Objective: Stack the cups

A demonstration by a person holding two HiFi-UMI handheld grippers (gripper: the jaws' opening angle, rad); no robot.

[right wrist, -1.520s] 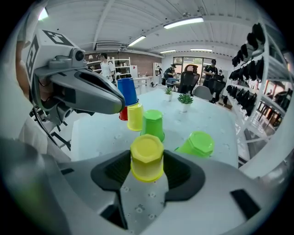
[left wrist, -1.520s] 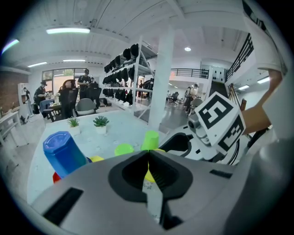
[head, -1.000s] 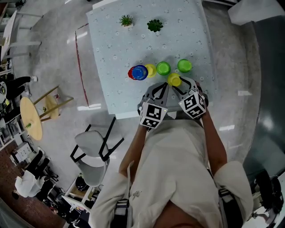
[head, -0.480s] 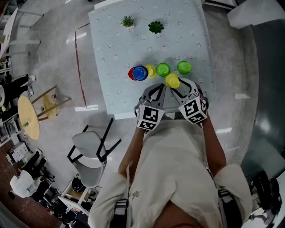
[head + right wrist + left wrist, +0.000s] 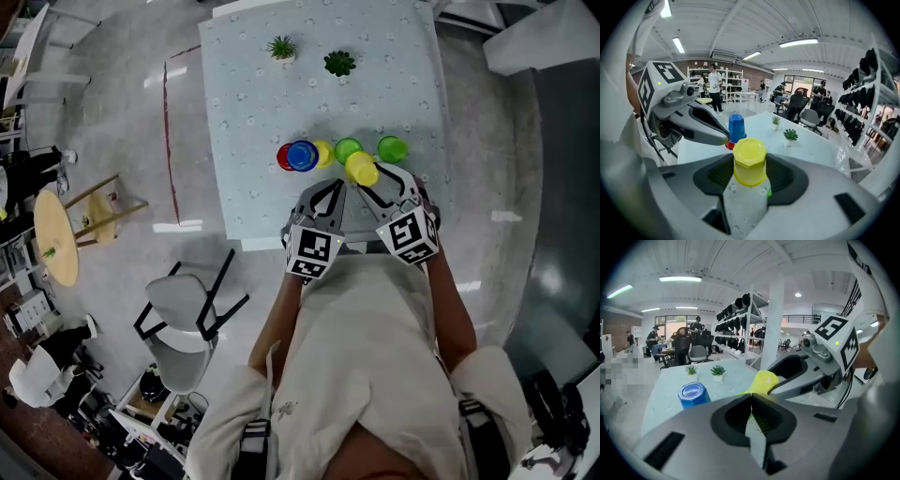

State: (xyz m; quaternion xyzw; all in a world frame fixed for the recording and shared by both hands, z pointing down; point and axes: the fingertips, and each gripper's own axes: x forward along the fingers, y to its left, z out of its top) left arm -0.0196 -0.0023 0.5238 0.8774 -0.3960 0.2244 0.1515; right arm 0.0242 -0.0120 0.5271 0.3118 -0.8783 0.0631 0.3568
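**A:** What has just changed?

**B:** The right gripper (image 5: 371, 178) has lifted the bright yellow plastic cup (image 5: 750, 161) off the pale flower-patterned worktop (image 5: 253, 112). A second ago it sat lower, against the cloth. The jaws are clamped on the cup's sides. The pick looks done, and carrying it over another cup is probably next.

**A:** And the other gripper?

**B:** The left gripper (image 5: 751, 399) hovers at the cup's 8 o'clock, its jaws pressed together with nothing between them.

**A:** What does the cup look like?

**B:** It is glossy and upside down, with its flat faceted base uppermost. It hangs above the near part of the worktop. A green plastic cup (image 5: 348, 148) is just beside it at 11 o'clock, and a second green cup (image 5: 391, 147) is at 2 o'clock. At 9 o'clock a blue plastic cup (image 5: 301, 155) caps a red plastic cup (image 5: 280, 156).
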